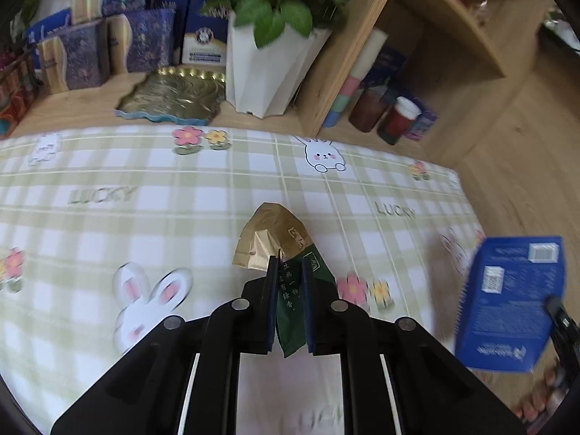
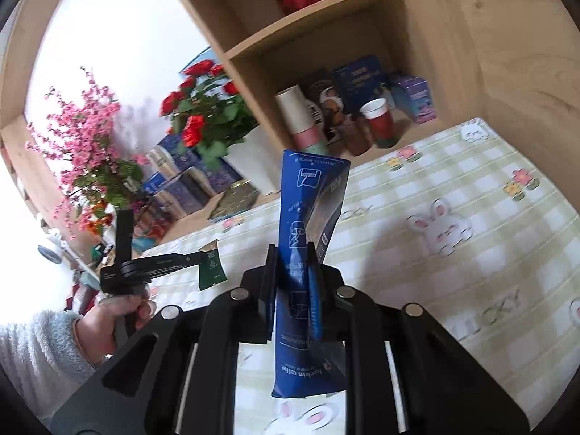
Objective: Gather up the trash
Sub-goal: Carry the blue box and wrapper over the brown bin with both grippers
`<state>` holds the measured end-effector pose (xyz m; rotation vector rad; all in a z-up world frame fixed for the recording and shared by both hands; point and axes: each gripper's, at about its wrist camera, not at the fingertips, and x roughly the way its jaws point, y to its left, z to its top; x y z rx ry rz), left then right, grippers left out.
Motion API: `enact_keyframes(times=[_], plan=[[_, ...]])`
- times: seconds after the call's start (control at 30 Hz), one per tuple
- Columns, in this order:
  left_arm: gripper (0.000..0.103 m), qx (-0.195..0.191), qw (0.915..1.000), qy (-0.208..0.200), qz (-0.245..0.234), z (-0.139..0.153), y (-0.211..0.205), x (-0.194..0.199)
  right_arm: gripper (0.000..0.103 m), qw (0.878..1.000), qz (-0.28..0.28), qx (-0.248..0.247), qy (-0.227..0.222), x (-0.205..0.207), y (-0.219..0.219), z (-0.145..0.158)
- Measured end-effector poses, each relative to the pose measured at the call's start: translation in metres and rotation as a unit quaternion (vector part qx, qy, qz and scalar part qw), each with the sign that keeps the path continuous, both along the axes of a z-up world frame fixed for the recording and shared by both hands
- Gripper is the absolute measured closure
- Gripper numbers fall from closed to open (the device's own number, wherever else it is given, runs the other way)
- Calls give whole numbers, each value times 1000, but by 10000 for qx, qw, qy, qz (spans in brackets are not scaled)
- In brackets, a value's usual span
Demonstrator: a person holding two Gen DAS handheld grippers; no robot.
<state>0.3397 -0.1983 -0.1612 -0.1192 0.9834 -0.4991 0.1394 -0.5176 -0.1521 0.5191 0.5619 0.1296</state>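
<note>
Right wrist view: the checked tablecloth [image 2: 453,195] lies below me, with the wooden shelf [image 2: 311,50] behind it. My right gripper [image 2: 293,253] is clamped on the blue coffee box [image 2: 308,239], held upright above the cloth. My left gripper [image 1: 290,264] is pinched tight on the green-and-gold wrapper [image 1: 279,246], held over the cloth.

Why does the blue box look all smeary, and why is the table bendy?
Left wrist view: the blue box at the right edge is streaked by motion blur, while the green and gold packet in the left gripper is sharp. Both views: the fisheye lens curves the tablecloth lines. Right wrist view: the wall at top left glares white.
</note>
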Motion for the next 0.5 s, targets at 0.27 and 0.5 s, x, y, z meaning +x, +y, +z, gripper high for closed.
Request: enact_keyframes(times=[0.27,0.5], plan=[[91,-172,9997,-156,84,35,105,-96,85,9987,491,53,121,-27,59,9],[91,45,9985,-532,107,56,167,-184,85,9955,923,9,202,-52,111,19]])
